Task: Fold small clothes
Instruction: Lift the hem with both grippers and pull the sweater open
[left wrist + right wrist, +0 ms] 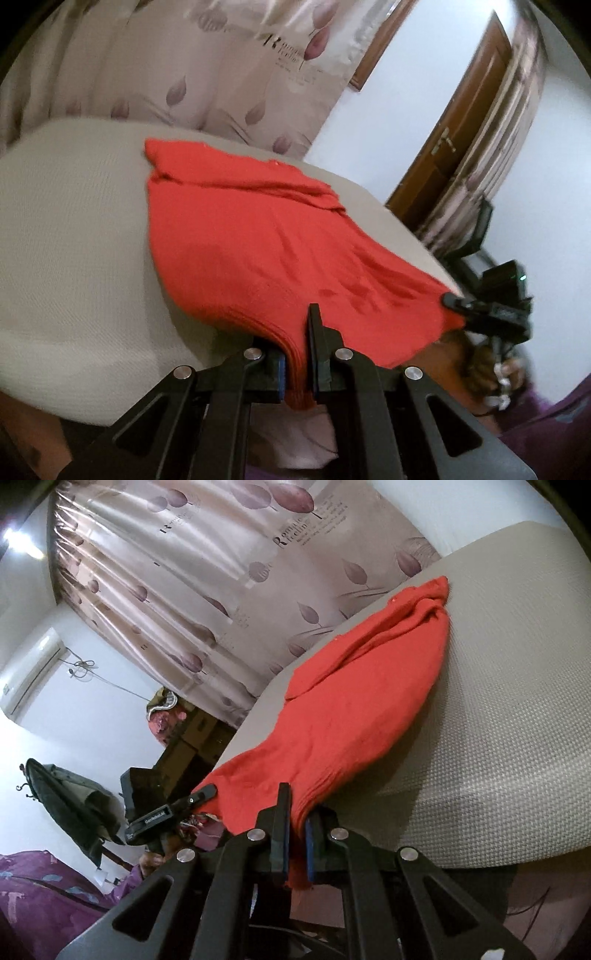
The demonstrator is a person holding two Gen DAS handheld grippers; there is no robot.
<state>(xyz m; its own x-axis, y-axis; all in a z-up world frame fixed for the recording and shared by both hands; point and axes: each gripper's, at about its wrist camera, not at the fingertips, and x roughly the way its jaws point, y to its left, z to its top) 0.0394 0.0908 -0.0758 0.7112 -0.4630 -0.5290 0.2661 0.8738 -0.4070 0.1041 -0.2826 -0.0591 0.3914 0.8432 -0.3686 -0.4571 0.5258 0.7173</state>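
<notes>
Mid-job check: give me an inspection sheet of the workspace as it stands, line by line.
Surface: beige textured mattress, bare apart from the garment.
Job's things: red garment, lying lengthwise, near edge lifted off the mattress.
Clutter: nothing seen on the mattress.
Grippers: left hand-held gripper and right hand-held gripper, each shut on the garment's near edge at separate corners.
Cables: loose wire on the wall beside the air conditioner.
Surroundings: leaf-print curtain, wooden door, coat rack, purple fabric.
</notes>
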